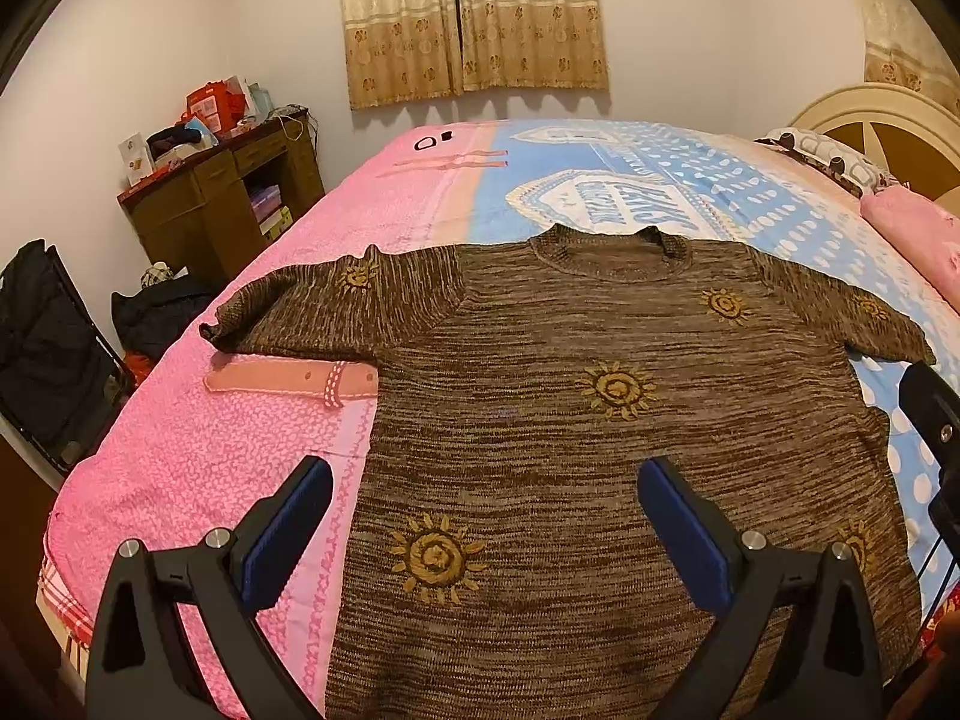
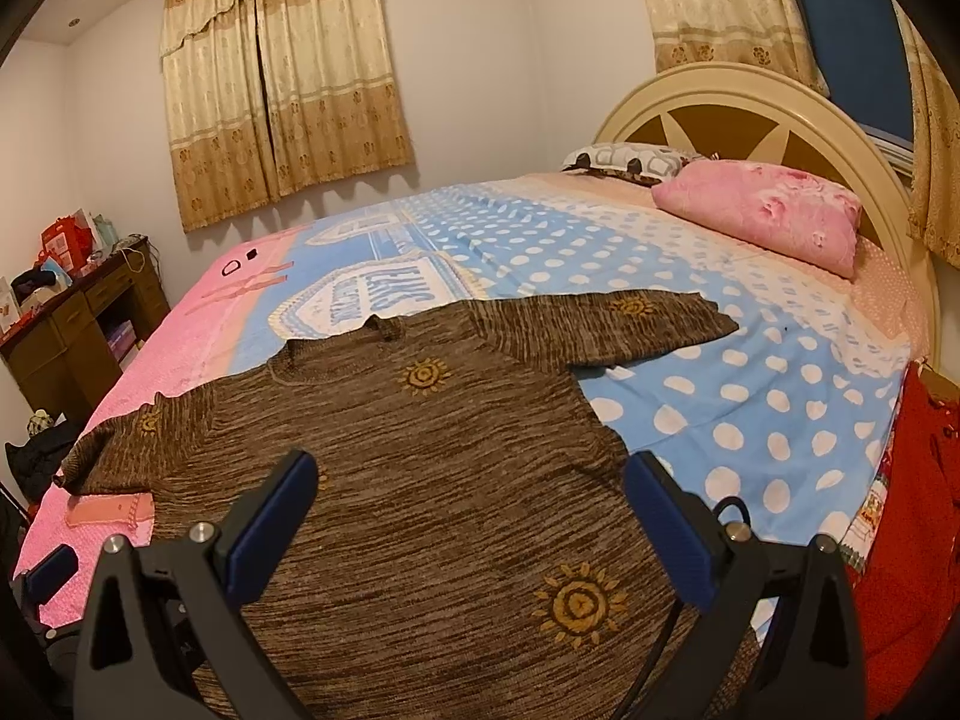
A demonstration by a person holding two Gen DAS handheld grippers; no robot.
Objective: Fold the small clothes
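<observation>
Both tongs, left gripper [image 1: 483,495] and right gripper [image 2: 468,489], spread wide, hovering low-centre over the flat brown sweater [image 1: 576,420] on the bed [image 2: 780,396].

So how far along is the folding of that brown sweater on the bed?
Done: the brown sweater lies spread flat, front up, on the bed, both sleeves out to the sides. In hand: nothing; the left gripper and right gripper are above its lower half, both open. Left: every fold, since no sleeve or hem is turned in yet.
</observation>
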